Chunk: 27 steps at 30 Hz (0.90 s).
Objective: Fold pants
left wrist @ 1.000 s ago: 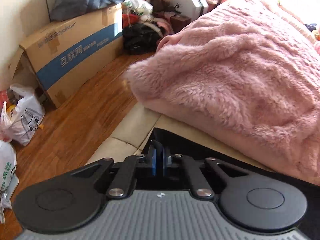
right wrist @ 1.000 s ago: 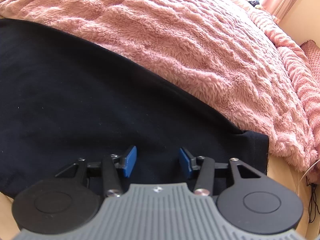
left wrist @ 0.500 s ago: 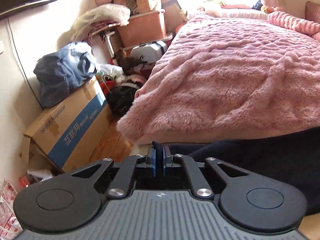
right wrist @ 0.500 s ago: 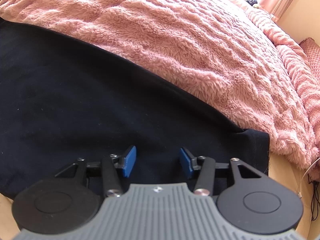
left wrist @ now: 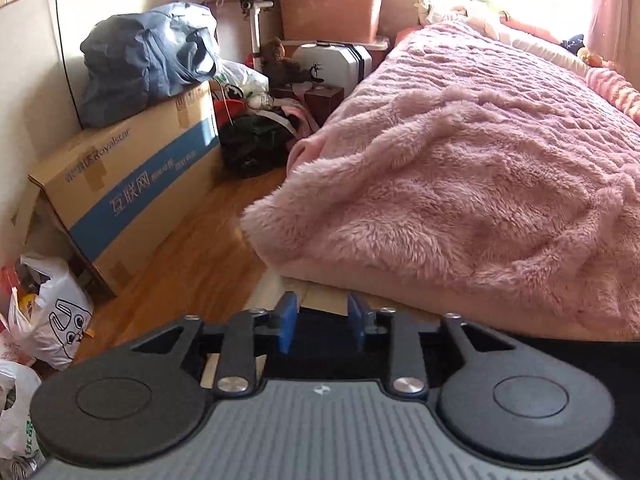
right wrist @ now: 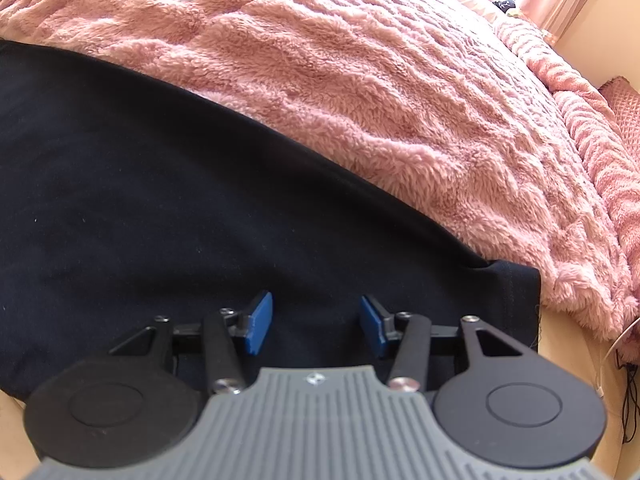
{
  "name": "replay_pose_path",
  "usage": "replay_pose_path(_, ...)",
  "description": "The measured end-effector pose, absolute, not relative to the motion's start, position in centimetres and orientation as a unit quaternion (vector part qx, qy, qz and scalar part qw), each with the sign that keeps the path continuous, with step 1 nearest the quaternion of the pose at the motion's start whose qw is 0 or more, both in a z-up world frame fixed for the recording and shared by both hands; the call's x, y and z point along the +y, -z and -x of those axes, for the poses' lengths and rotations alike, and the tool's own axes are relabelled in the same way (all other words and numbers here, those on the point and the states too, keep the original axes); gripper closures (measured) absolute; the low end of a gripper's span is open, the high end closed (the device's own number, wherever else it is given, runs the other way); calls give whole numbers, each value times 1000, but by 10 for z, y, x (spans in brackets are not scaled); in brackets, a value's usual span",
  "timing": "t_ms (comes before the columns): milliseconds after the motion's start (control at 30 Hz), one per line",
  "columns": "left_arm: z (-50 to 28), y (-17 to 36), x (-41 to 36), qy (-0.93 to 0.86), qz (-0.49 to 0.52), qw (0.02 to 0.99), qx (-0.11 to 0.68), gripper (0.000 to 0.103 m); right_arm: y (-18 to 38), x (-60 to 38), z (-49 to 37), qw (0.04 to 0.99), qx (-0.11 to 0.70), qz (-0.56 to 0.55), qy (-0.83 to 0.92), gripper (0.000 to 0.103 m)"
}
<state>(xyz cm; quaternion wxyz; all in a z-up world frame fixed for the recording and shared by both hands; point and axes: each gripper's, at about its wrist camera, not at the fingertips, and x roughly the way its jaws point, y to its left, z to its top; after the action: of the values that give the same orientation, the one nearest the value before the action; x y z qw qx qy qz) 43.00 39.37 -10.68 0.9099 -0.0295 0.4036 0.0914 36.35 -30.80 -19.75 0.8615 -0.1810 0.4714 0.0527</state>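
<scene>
1. Two tongs are in my hands, and both point down at the black pants (right wrist: 200, 208) spread flat along the near edge of the bed.
2. My left tongs (left wrist: 322, 328) are opening; their blue pads stand apart over the dark end of the pants (left wrist: 320, 354), and the pads do not press on the cloth.
3. My right tongs (right wrist: 316, 326) stand wide apart just above the pants, with cloth showing in the gap but nothing pinched.
4. From the right tongs, the pants run off to the left as one broad dark band, and their stitched hem (right wrist: 516, 300) lies just to the right of the tongs, near the bed's edge.
5. The far long edge of the pants touches a fluffy pink blanket (right wrist: 400, 100), which covers the rest of the bed behind them.
6. From the left tongs, the blanket's corner (left wrist: 288, 216) hangs over the side of the tan mattress (left wrist: 324, 300).
7. Beside the bed is a wooden floor (left wrist: 192, 248).
8. A long cardboard box (left wrist: 132, 184) with a blue stripe lies against the wall, with a grey-blue bag (left wrist: 148, 60) on top.
9. White plastic bags (left wrist: 56, 320) sit at the near left, and a white suitcase (left wrist: 332, 62) and heaps of clothes crowd the far corner.
</scene>
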Motion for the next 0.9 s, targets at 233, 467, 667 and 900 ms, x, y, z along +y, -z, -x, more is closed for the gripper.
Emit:
replay_pose_path(233, -446, 144, 371, -73, 12, 887, 456, 58, 197, -309, -364, 861, 473, 178, -54, 57)
replay_pose_path(467, -453, 148, 369, -181, 10, 879, 442, 58, 198, -311, -366, 861, 477, 168, -47, 55)
replay_pose_path(667, -413, 109, 357, -128, 38, 899, 417, 59, 175, -302, -341, 877, 458, 144, -35, 56)
replay_pose_path(900, -368, 94, 318, -75, -12, 897, 436, 58, 150, -268, -265, 884, 458, 74, -53, 57)
